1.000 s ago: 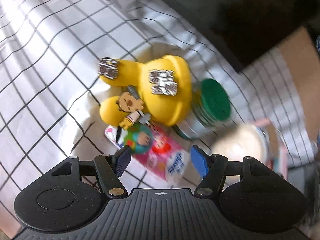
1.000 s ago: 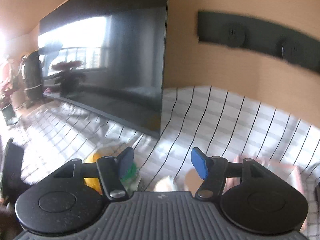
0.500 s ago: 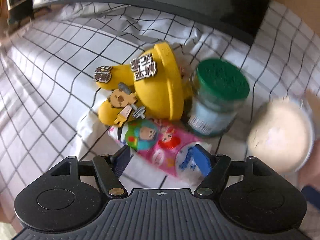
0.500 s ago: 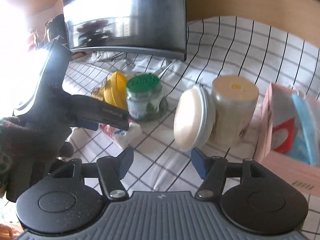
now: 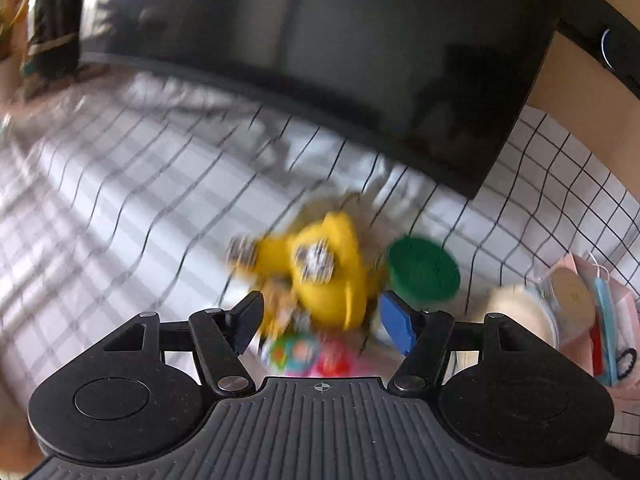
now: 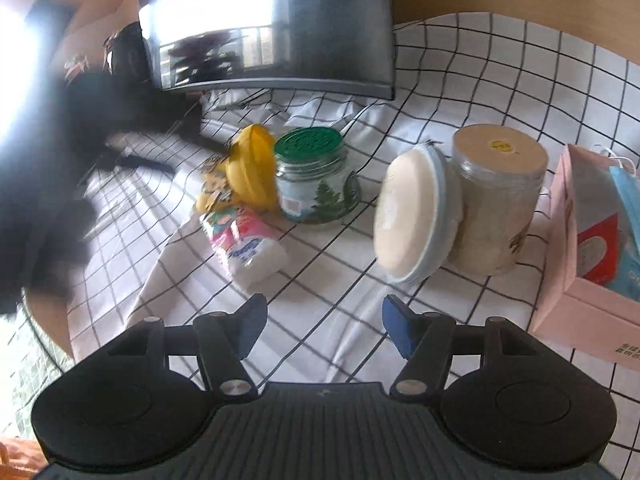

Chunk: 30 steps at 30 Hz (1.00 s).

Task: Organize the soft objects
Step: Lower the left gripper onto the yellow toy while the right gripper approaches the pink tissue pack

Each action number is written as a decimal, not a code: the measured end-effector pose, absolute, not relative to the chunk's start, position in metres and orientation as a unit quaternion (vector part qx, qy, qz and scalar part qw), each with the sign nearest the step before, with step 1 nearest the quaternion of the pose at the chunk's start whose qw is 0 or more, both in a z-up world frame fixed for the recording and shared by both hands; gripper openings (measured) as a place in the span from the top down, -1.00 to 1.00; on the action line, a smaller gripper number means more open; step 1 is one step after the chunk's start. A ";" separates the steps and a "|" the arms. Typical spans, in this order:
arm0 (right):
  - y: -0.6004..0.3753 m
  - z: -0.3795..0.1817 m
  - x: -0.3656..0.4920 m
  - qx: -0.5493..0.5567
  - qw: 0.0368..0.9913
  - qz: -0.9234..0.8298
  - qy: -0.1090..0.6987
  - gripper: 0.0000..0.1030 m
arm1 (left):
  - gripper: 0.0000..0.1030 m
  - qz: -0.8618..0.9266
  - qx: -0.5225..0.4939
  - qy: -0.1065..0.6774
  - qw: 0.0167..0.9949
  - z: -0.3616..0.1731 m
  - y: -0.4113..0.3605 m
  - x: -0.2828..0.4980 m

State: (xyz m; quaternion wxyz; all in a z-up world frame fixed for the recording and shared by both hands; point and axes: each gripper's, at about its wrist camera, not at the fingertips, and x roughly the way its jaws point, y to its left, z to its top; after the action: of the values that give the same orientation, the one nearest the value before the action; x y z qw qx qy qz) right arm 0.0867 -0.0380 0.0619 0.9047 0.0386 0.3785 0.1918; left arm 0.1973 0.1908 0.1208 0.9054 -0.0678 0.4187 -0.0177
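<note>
A yellow soft shoe with charms (image 5: 324,276) lies on the checked cloth, also in the right wrist view (image 6: 252,168). A pink pack of tissues (image 6: 244,244) lies in front of it, partly seen in the left wrist view (image 5: 312,354). My left gripper (image 5: 322,322) is open and empty, just above and in front of the shoe and pack. My right gripper (image 6: 322,328) is open and empty, over bare cloth in front of a round cream pouch (image 6: 412,216). The left wrist view is blurred.
A green-lidded glass jar (image 6: 314,176) stands right of the shoe. A tall clear jar (image 6: 496,200) has the pouch leaning on it. A pink box with masks (image 6: 592,248) stands at the right. A dark screen (image 6: 276,28) stands behind.
The left gripper has tilted up and pulled back, so the shoe and pack sit lower and the screen fills the top. The right gripper has moved closer to the table.
</note>
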 end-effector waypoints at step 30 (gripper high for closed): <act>-0.039 0.039 0.090 0.051 0.891 0.164 0.420 -0.24 | -0.37 -0.040 0.023 0.515 0.856 0.081 0.182 0.286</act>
State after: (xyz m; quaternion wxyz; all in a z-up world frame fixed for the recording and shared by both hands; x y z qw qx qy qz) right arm 0.0897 -0.0391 0.0388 0.8913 0.0507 0.4198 0.1638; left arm 0.2860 0.1821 0.0806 0.8558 0.0230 0.5153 -0.0400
